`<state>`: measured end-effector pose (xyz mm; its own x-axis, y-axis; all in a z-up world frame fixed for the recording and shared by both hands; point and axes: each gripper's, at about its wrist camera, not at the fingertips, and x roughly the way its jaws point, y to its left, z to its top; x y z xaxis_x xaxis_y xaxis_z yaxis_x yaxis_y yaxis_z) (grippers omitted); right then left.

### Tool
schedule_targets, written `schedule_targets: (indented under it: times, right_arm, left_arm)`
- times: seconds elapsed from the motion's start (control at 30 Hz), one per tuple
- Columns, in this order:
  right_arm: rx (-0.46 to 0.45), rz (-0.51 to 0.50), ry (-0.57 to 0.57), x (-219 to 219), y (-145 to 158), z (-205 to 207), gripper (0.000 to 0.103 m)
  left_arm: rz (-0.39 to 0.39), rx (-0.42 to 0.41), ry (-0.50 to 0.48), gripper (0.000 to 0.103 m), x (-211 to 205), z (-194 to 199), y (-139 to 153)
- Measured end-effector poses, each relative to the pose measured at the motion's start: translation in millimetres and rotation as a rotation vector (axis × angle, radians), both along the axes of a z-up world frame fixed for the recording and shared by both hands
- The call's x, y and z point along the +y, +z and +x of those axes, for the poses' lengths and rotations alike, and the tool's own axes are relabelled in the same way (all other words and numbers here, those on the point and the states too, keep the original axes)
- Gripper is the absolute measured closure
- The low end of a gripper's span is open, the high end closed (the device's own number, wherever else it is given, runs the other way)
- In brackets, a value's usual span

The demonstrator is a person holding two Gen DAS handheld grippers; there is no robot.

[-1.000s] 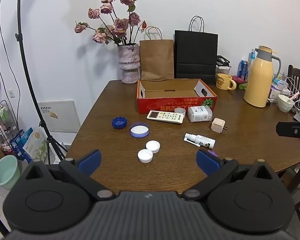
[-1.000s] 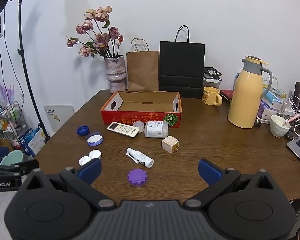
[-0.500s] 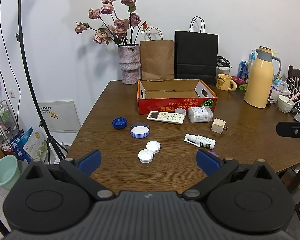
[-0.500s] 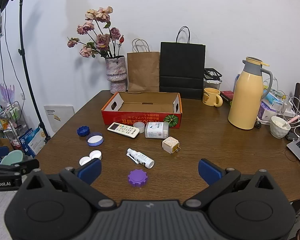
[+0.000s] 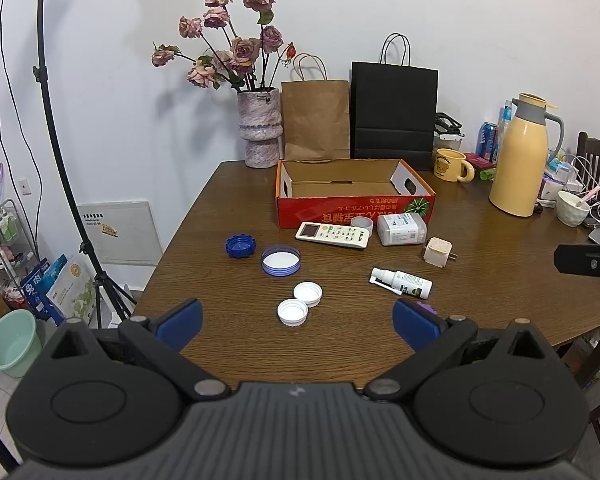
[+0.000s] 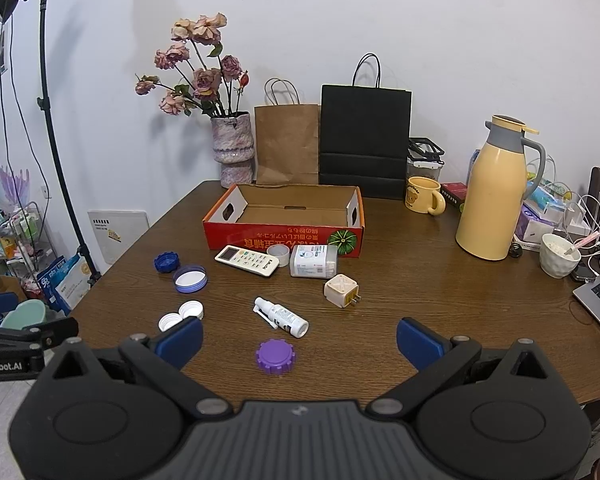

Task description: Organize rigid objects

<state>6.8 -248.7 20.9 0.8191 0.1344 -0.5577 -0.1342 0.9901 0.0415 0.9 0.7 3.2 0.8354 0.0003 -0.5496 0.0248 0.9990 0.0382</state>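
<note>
Both tools sit back from the near table edge, fingers spread wide, nothing between them. The left gripper [image 5: 296, 318] faces the two white caps [image 5: 300, 304], which touch each other; the right gripper [image 6: 300, 340] faces the purple cap [image 6: 275, 356], just ahead of its fingertips.

Loose items lie on the wooden table [image 6: 420, 308] in front of the open cardboard box [image 6: 284, 216], which appears empty — judged the likely destination. Left to right: dark blue cap [image 6: 166, 261], blue-rimmed lid [image 6: 190, 278], remote control [image 6: 247, 260] with a small grey cup [image 6: 279, 255] touching the box front, clear plastic container [image 6: 313, 261] on its side, plug adapter [image 6: 341, 291], spray bottle [image 6: 281, 317] lying down.

Handling, as judged: all are light and stiff. The caps are low and ridged, so a pinch across the rim should hold, though the fingers must come down close to the wood. The spray bottle is round and may roll; take it across the body, mid-length. The remote is best taken across its narrow width. The adapter's prongs point right — grip the flat sides.

Room: open wood between items, clear approach from above. The purple cap lies close to the near edge. The thermos [image 6: 496, 192] and mug [image 6: 422, 195] stand well to the right, out of the way.
</note>
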Motion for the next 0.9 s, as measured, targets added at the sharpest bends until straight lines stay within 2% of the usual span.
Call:
schedule_targets:
  times: [0.9]
  right_arm:
    - [-0.003,-0.006,0.002,2.5,4.8,-1.2,0.000]
  left_arm:
    - [-0.003,-0.002,-0.001,0.000,2.4,-1.2,2.3]
